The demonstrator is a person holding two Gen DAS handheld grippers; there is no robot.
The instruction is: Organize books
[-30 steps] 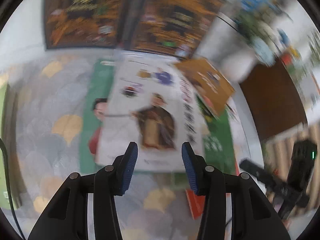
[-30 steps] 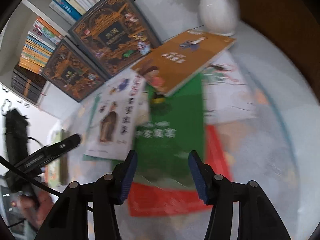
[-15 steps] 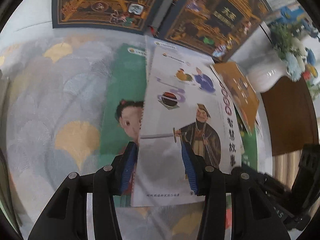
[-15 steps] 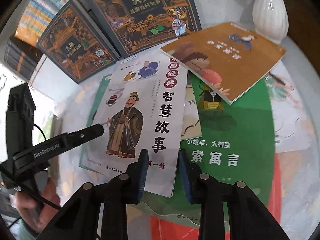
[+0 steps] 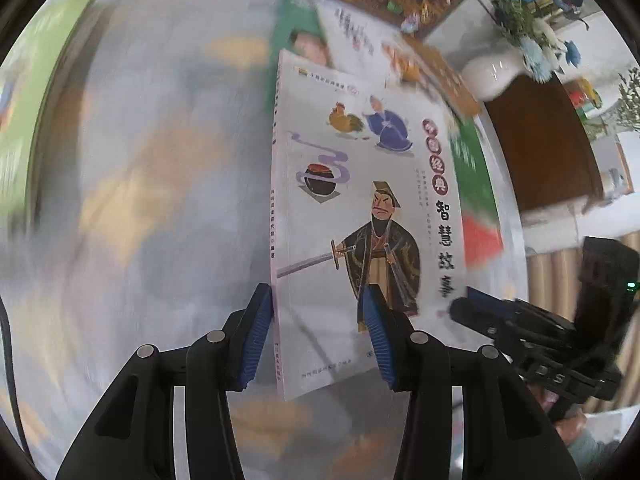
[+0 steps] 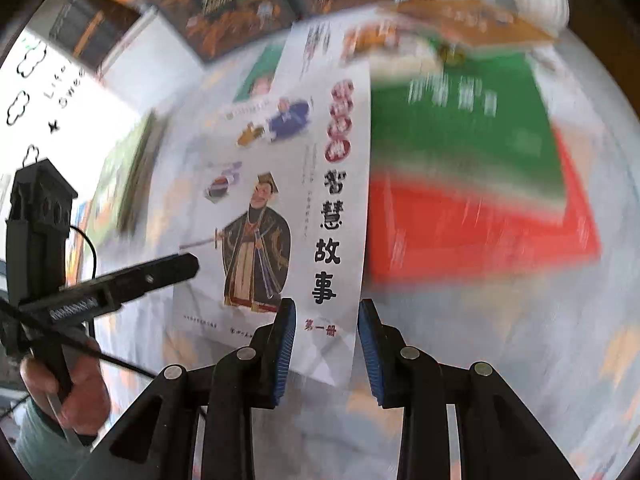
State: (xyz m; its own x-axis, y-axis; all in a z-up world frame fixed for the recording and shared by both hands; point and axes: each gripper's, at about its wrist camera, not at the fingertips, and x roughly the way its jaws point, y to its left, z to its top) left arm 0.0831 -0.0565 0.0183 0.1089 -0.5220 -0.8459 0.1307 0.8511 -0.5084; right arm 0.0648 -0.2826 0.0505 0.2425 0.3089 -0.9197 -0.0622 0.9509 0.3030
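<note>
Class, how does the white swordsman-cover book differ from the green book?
The white swordsman-cover book shows a robed figure; the green book shows blurred white lettering. The white book reaches between the fingers of the right gripper; the green book lies farther off, atop a red book.

A white vase (image 5: 490, 74) of blue flowers (image 5: 536, 40) stands far ahead to the right, beside a dark brown panel (image 5: 544, 148).

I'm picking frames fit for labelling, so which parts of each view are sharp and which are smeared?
Left wrist view: the white book and the left gripper are sharp; the tablecloth and the vase are smeared. Right wrist view: the same book and the right gripper are fairly crisp; the green book and the red book streak, with fisheye bending at the edges.
</note>
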